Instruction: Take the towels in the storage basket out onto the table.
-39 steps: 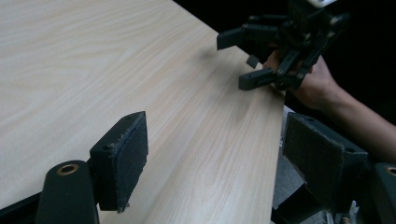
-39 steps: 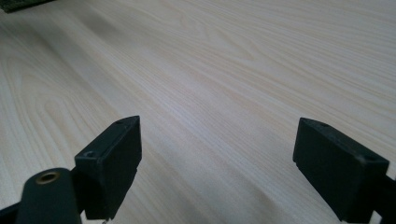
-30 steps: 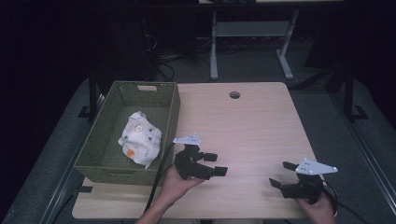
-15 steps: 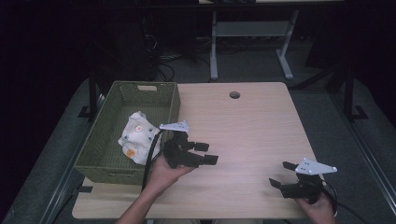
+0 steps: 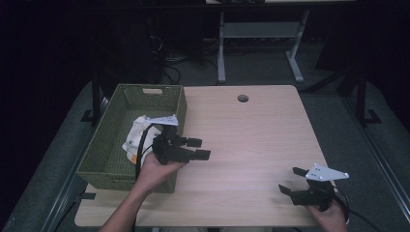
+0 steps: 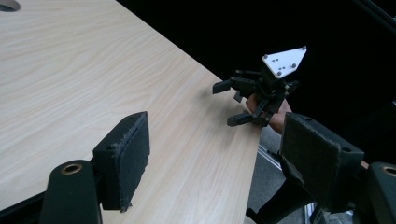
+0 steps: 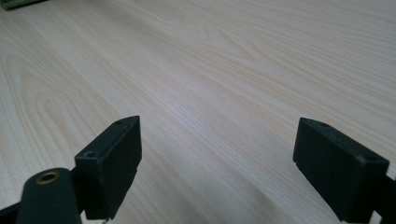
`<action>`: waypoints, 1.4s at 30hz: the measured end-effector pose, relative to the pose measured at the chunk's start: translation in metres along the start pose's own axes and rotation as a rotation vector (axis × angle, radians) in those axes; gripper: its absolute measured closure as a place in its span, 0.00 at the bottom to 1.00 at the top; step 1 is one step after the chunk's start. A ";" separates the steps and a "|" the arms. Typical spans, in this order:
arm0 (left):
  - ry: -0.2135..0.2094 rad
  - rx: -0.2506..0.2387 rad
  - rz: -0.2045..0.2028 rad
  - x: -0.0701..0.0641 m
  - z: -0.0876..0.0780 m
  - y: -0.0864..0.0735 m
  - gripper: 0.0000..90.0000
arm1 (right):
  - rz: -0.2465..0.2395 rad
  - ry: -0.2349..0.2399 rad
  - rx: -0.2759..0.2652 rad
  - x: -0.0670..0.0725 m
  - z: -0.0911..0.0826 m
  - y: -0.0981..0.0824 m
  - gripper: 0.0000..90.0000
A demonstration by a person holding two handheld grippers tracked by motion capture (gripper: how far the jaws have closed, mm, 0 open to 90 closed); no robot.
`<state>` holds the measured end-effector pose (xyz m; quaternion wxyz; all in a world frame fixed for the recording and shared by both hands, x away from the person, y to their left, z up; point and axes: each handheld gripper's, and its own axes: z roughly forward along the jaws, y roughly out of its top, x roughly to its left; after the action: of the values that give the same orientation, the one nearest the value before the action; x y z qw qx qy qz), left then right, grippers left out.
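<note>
While nothing is gripped:
Left tool [image 5: 199, 148]: jaws apart, empty, beside basket [image 5: 99, 159] at desk [image 5: 251, 130] left edge, likely for white bundle [image 5: 135, 137].
Right tool [image 5: 291, 180]: jaws apart, empty, parked near front-right corner.

— What was the table [image 5: 251, 140] made of?
— Pale wood-grain board, smooth with a soft sheen. The basket [image 5: 109, 159] at its left edge was green woven stuff, coarse and matt.
— And inside the basket?
— A white crumpled bag [image 5: 135, 137], thin plastic or paper, I couldn't tell which.
— The grippers?
— Matt black plastic. The left gripper [image 6: 215, 154] had rough, fuzzy-edged pads [image 6: 126, 156]; the right gripper [image 5: 293, 181] carried a smooth pale grey plate [image 5: 328, 172].
</note>
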<state>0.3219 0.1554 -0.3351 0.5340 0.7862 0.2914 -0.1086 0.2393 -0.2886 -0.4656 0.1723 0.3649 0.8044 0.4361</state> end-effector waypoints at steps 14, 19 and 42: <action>0.027 -0.020 -0.012 0.006 -0.023 0.002 0.26 | -0.002 -0.003 -0.005 -0.001 -0.001 0.001 0.17; 0.040 -0.025 -0.011 0.008 -0.033 0.004 0.26 | 0.000 -0.003 -0.004 -0.001 -0.001 0.001 0.17; 0.086 -0.021 -0.047 0.032 -0.062 0.003 0.26 | 0.006 -0.009 -0.006 -0.001 -0.002 0.001 0.17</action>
<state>0.3408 0.2221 -0.3230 0.5264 0.7775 0.3336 -0.0842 0.2396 -0.2902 -0.4633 0.1755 0.3686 0.8013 0.4373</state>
